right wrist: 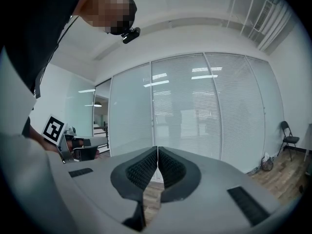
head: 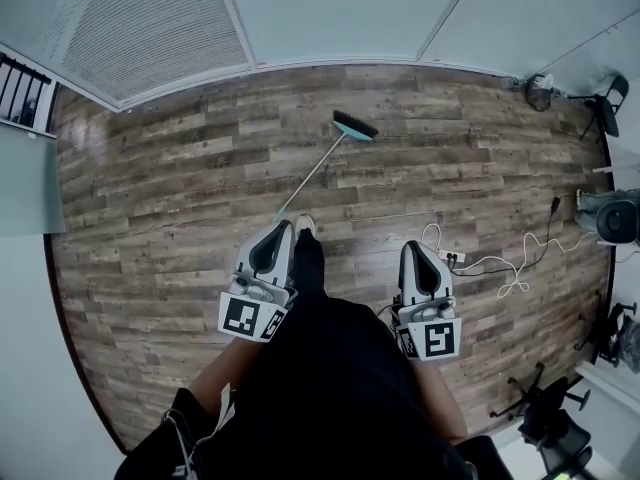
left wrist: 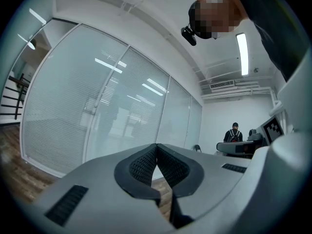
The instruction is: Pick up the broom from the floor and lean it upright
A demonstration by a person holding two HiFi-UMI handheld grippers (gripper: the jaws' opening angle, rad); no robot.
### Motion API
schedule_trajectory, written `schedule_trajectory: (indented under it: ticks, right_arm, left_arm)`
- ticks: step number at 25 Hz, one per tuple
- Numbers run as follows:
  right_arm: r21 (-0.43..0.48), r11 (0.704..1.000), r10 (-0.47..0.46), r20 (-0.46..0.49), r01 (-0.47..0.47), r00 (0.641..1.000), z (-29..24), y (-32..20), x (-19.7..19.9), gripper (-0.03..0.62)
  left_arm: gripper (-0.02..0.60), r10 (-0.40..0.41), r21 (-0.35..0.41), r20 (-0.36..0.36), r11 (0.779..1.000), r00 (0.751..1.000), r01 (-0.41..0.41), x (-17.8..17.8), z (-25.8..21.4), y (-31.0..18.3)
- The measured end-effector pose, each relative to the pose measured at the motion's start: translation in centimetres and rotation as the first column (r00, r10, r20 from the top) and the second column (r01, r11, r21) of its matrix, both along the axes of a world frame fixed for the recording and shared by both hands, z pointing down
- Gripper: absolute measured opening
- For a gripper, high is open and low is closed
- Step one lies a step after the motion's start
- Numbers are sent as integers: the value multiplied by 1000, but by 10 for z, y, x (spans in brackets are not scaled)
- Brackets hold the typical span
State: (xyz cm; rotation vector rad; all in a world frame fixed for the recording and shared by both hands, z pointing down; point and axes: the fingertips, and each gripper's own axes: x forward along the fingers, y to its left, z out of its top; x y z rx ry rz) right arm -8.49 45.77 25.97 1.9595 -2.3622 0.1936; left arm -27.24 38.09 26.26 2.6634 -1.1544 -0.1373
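The broom (head: 325, 160) lies flat on the wooden floor ahead of me, its teal and black head (head: 354, 125) far from me and the thin handle running back toward my feet. My left gripper (head: 276, 238) is held level at the left of my body, its tips near the handle's near end but above it. Its jaws are shut with nothing between them (left wrist: 156, 147). My right gripper (head: 418, 258) is level at the right, also shut and empty (right wrist: 157, 150). The broom shows in neither gripper view.
Glass walls with blinds (head: 160, 28) close off the far side of the room. A white power strip and cable (head: 490, 264) lie on the floor right of my right gripper. Chairs and equipment (head: 610, 213) stand along the right edge. A person (left wrist: 235, 132) stands far off.
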Motion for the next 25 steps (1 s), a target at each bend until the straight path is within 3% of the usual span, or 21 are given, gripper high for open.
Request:
schedule_trajectory:
  ticks: [10, 14, 22, 25]
  right_arm:
    - [-20, 997, -74, -44, 73, 996, -6, -140, -9, 20]
    - [-27, 987, -162, -53, 161, 985, -5, -179, -22, 20]
    - [-109, 931, -354, -35, 348, 935, 19, -241, -63, 20]
    - [-177, 877, -458, -28, 446, 889, 38, -271, -79, 20]
  left_arm:
    - [18, -95, -9, -33, 995, 995, 95, -33, 4, -120]
    - [18, -140, -20, -26, 990, 990, 139, -45, 11, -146]
    - [18, -275, -24, 19, 961, 961, 276, -72, 23, -182]
    - [18, -322, -12, 30, 947, 946, 322, -69, 26, -195]
